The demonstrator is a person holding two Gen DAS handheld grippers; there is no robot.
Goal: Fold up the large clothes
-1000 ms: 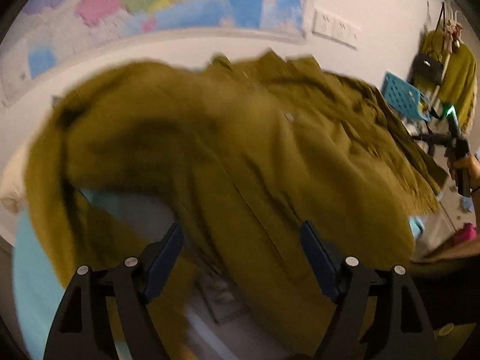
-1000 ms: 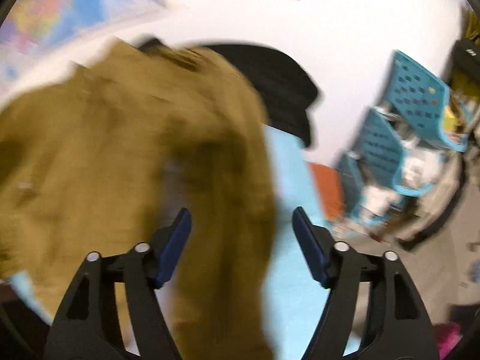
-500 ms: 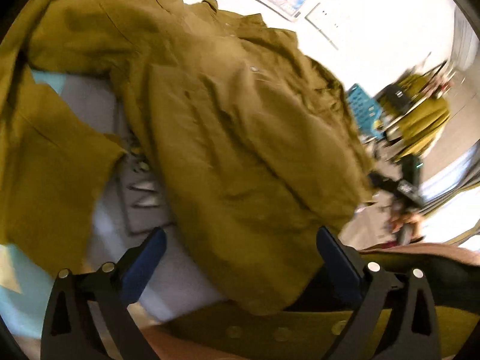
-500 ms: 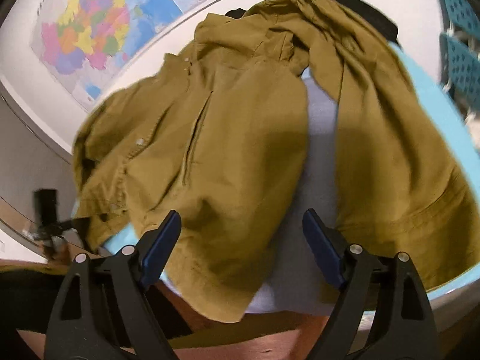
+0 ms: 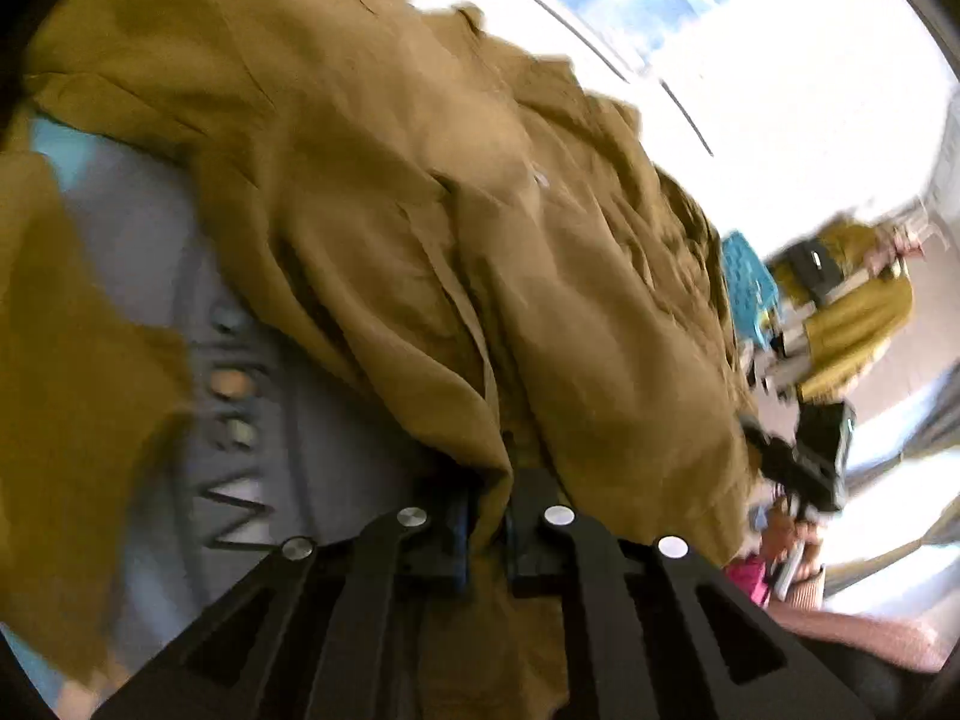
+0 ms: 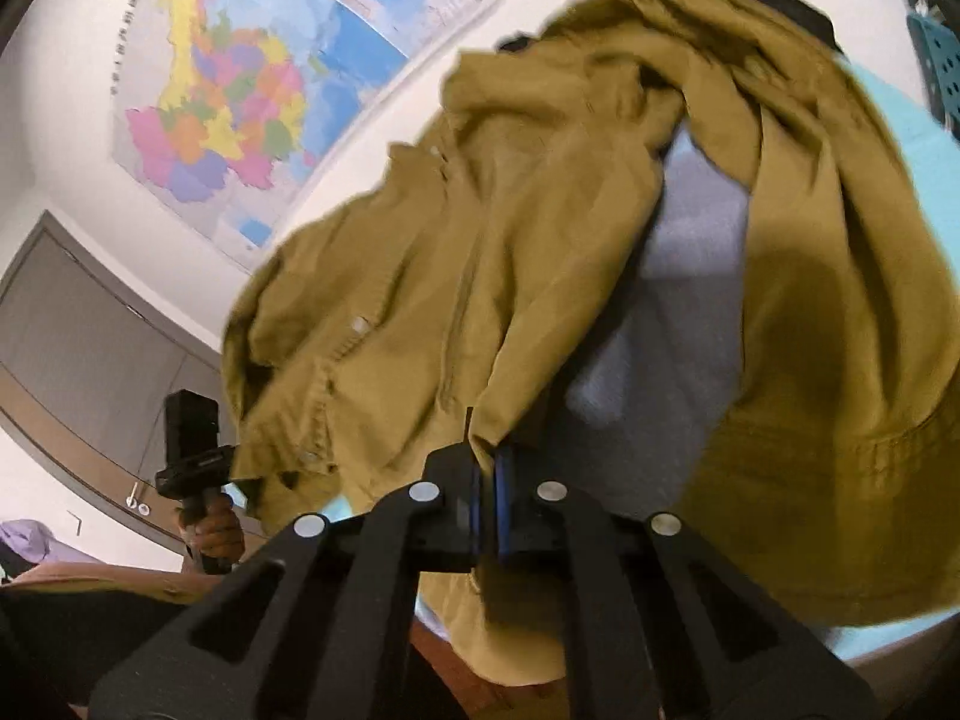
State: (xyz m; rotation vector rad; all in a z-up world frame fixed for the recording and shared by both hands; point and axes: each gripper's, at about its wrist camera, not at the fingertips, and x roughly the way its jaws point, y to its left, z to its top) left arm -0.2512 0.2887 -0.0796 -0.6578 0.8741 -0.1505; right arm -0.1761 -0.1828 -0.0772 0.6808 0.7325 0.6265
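Note:
An olive-brown button jacket (image 5: pixel 456 192) lies crumpled over a grey printed garment (image 5: pixel 252 420) on a light blue surface (image 5: pixel 54 144). My left gripper (image 5: pixel 487 516) is shut on the jacket's lower hem edge, with cloth pinched between its pads. In the right wrist view the same jacket (image 6: pixel 480 264) is lifted, and my right gripper (image 6: pixel 487 498) is shut on another hem edge of it. The grey garment (image 6: pixel 690 300) shows under the open jacket. Each gripper shows in the other's view, the right one (image 5: pixel 810 462) and the left one (image 6: pixel 192 450).
A coloured wall map (image 6: pixel 252 84) hangs on the white wall. Blue plastic crates (image 5: pixel 747 282) and hanging yellow clothes (image 5: pixel 852 312) stand at the right. A grey cabinet (image 6: pixel 78 348) is at the left. The light blue surface's edge (image 6: pixel 900 120) runs at the right.
Both grippers were open above the jacket earlier. Both have moved down to the hem and shut on the cloth, which is now lifted at those edges.

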